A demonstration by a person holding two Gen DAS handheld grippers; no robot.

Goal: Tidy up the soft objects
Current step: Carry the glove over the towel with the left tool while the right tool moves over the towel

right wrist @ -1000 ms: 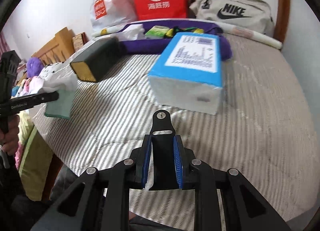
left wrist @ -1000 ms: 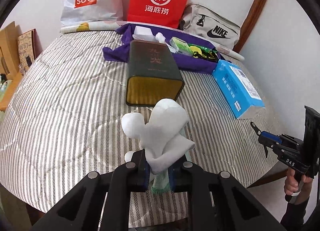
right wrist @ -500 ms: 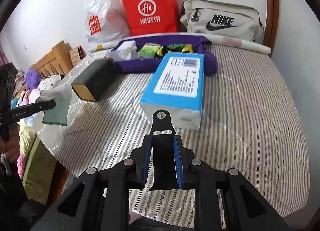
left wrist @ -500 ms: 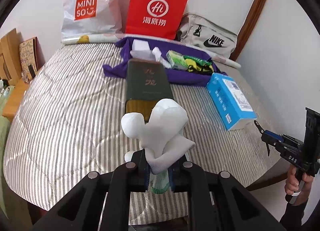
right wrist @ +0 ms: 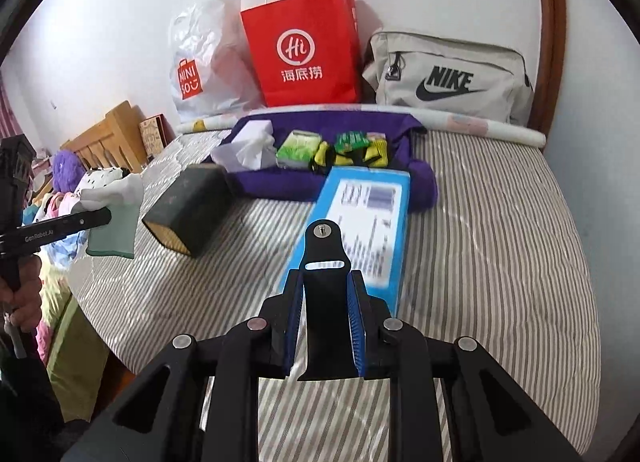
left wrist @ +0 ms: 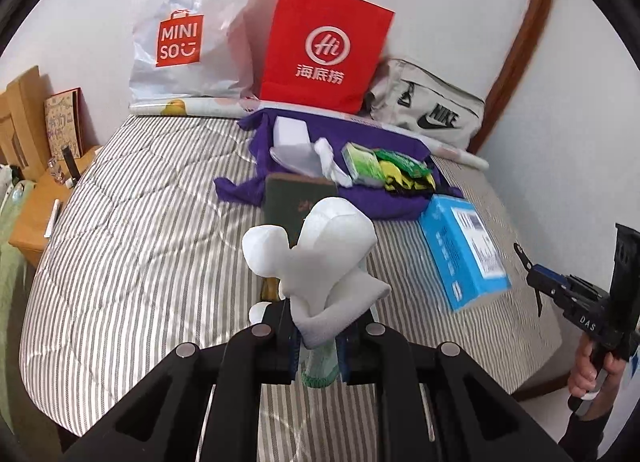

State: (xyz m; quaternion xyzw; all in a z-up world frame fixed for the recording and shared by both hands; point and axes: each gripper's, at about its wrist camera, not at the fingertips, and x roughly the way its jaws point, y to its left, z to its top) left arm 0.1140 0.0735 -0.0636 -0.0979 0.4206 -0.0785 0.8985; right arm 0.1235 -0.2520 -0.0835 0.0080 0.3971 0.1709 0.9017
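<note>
Left wrist view: your left gripper is clamped on a white sock with a green cuff — it fills the centre of the frame, above the striped bed. Right wrist view: your right gripper pinches a black strap at lower centre, over the blue box — purple cloth lies beyond, upper middle.

The striped bed lies bare along its left side and near edge, and on the right past the blue box. The dark box and blue box block the middle; purple cloth with packets, then bags, fill the back by the wall.
</note>
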